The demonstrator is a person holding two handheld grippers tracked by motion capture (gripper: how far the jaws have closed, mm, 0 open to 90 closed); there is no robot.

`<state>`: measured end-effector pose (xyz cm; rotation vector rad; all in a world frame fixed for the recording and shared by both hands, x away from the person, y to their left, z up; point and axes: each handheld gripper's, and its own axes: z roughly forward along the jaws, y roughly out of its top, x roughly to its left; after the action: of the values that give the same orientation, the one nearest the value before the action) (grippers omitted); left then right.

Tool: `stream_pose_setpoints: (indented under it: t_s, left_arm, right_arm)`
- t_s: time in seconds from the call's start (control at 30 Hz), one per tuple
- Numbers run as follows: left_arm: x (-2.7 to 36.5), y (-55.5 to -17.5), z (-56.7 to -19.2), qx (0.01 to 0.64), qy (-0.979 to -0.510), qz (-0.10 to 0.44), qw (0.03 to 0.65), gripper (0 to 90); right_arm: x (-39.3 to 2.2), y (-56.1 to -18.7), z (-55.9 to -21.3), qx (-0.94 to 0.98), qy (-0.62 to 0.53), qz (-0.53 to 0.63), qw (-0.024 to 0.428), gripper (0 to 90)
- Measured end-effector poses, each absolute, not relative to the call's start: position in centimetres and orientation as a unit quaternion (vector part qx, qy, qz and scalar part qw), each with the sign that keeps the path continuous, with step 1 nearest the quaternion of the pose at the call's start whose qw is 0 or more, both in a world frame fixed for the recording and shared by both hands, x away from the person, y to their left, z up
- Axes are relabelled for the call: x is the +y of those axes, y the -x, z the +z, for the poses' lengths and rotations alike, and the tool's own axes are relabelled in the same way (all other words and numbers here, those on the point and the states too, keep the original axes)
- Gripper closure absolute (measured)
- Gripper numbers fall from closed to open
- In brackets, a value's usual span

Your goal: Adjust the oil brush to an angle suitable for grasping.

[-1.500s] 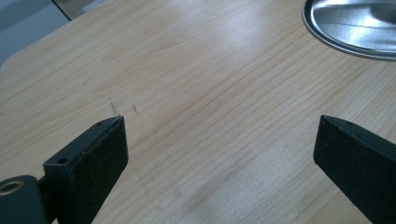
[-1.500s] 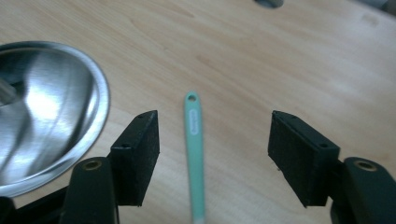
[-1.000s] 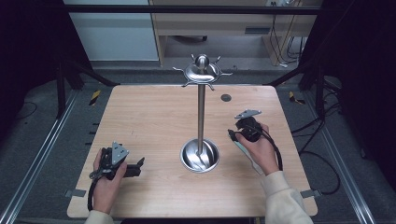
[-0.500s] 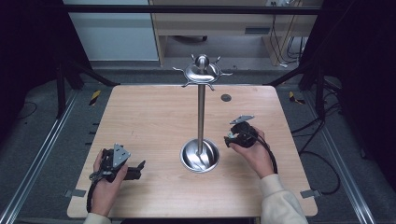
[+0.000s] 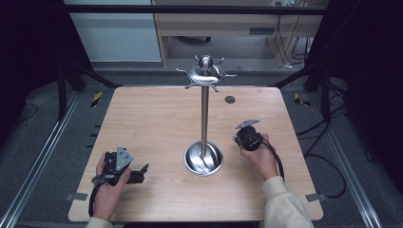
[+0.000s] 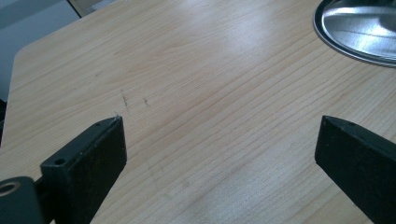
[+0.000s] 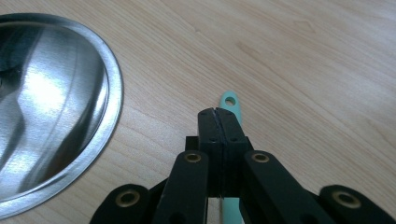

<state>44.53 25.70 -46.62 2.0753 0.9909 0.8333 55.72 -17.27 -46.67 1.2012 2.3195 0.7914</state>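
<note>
Item: my right gripper point(image 7: 217, 112), jaws just closed tight on a mint-green strip point(image 7: 232, 105), right of the steel stand's dish point(image 7: 56, 107). My left gripper point(image 6: 219, 149): jaws wide, empty, near-left on the table point(image 5: 152, 114).

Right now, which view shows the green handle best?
Right gripper view: the green handle with its hanging hole pokes out past the right gripper, whose jaws are closed over it. In the high view the hand hides it.

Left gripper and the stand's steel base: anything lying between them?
Nothing: in the left gripper view only bare wooden table runs from the open left gripper to the steel base.
</note>
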Motion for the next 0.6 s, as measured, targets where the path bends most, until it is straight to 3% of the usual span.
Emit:
stream_pose_setpoints:
  t_s: [0.6]
  left_arm:
    - [25.6,-44.5,-46.6,0.377,-0.801,0.319,0.338,1.9]
  right_arm:
    - [-16.9,-56.6,-48.3,0.844,-0.442,0.234,0.192,90.0]
